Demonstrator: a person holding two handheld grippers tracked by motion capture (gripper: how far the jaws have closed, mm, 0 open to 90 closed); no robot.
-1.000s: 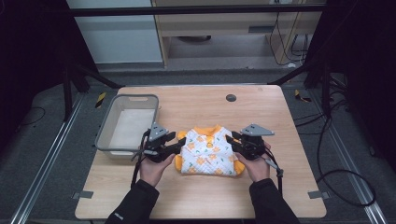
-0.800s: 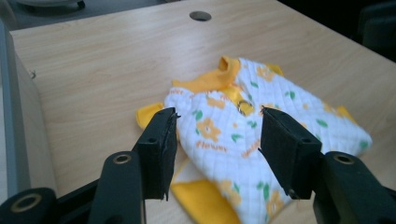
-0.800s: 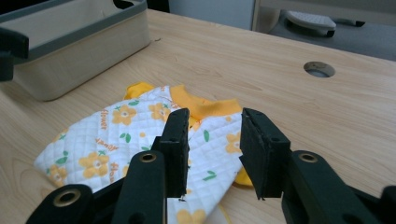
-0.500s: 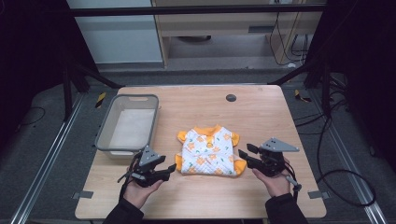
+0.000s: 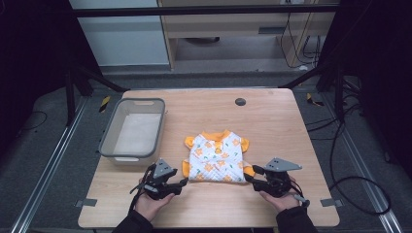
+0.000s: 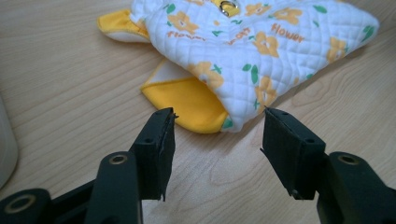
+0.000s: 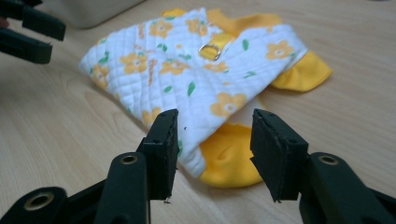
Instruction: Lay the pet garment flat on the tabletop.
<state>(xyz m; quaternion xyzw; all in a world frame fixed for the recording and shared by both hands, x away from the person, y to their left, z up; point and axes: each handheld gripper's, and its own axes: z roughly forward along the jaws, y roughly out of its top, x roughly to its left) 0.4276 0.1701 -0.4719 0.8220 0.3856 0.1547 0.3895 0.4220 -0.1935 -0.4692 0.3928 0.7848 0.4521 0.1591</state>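
Observation:
A small quilted white garment [image 5: 216,156] with orange flowers and yellow sleeves lies flat on the wooden table [image 5: 272,121], near its front middle. My left gripper [image 5: 180,184] rests low at the garment's near left corner, open, its jaws just short of the yellow sleeve [image 6: 187,100]. My right gripper [image 5: 248,174] sits at the near right corner, open, with the white hem and yellow sleeve [image 7: 229,156] right in front of its jaws. The garment [image 7: 187,70] has a small metal buckle [image 7: 212,49] on a yellow strap. Neither gripper holds cloth.
A grey plastic bin [image 5: 132,130] stands on the left of the table, beside the garment. A dark round hole [image 5: 240,102] sits at the back of the tabletop. Cables and black frame legs surround the table on the floor.
Both grippers have drawn back toward the front edge, from over the garment's sides to its near corners. The garment now lies released and flat.

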